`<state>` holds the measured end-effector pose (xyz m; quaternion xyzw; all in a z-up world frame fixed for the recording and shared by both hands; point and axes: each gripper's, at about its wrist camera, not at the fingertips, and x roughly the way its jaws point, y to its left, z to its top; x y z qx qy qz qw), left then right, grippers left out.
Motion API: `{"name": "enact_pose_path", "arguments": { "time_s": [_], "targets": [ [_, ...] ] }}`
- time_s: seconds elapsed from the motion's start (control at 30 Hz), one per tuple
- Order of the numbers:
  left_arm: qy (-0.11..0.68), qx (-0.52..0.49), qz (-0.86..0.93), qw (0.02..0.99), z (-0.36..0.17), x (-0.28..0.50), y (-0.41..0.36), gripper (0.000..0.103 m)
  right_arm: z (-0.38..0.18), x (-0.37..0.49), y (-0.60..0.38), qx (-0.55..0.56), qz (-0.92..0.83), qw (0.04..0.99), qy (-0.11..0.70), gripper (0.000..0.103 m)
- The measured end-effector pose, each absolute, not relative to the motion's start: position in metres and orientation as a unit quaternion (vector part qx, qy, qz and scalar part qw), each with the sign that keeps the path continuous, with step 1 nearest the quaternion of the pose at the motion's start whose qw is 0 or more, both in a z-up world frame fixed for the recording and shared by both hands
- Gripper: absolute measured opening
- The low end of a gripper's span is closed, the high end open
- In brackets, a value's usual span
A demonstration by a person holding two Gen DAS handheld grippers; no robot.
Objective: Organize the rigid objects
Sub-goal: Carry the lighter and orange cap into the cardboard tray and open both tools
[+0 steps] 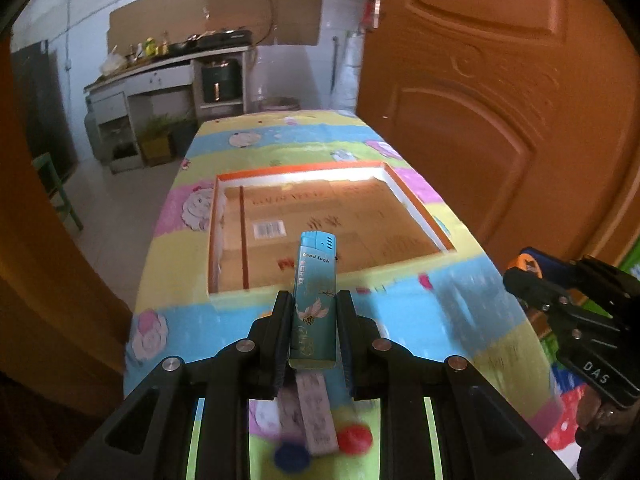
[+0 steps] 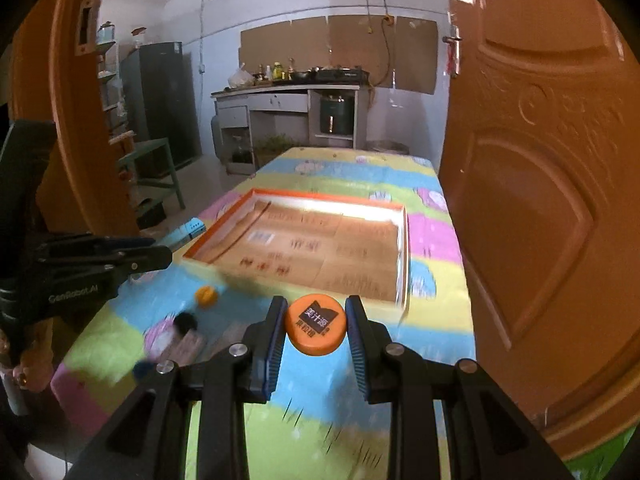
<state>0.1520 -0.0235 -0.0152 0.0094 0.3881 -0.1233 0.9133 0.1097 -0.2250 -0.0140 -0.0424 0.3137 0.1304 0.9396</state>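
My left gripper (image 1: pixel 313 304) is shut on a teal lighter (image 1: pixel 314 300) that sticks forward, held above the table just short of the shallow orange-rimmed cardboard box (image 1: pixel 320 216). My right gripper (image 2: pixel 316 320) is shut on an orange bottle cap (image 2: pixel 316 324), also near the box's (image 2: pixel 304 248) front edge. Below the left gripper lie a grey lighter (image 1: pixel 316 412), a red cap (image 1: pixel 354 438) and a blue cap (image 1: pixel 292 458). In the right wrist view another orange cap (image 2: pixel 206 295) and a black cap (image 2: pixel 186 321) lie on the cloth.
The table carries a bright cartoon cloth (image 1: pixel 420 320). An orange wooden door (image 1: pixel 520 120) stands close along the right side. The right gripper shows at the left view's right edge (image 1: pixel 568 300); the left gripper shows at the right view's left (image 2: pixel 100 260). A kitchen counter stands far behind.
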Motion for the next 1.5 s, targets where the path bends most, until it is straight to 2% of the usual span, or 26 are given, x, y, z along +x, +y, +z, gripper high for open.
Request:
{"name": "enact_pose_path", "arguments": {
  "time_s": [0.27,0.67,1.0,1.5],
  "targets": [
    [0.418,-0.002,-0.104,0.902,-0.017,0.24,-0.016,0.022,-0.01,0.21,-0.233,-0.024,0.15,0.925,0.347,0.03],
    [0.475,-0.008,-0.082,0.876,-0.058,0.351,-0.008,0.022,-0.045,0.33,-0.216,-0.024,0.14,0.896,0.422,0.03],
    [0.497,-0.004,-0.078,0.864,-0.091,0.381,-0.012,0.022,-0.086,0.379,-0.209,-0.032,0.113,0.875,0.47,0.03],
    [0.519,-0.001,-0.087,0.85,-0.122,0.393,-0.016,0.023,-0.121,0.394,-0.208,-0.039,0.089,0.861,0.499,0.031]
  ]
}}
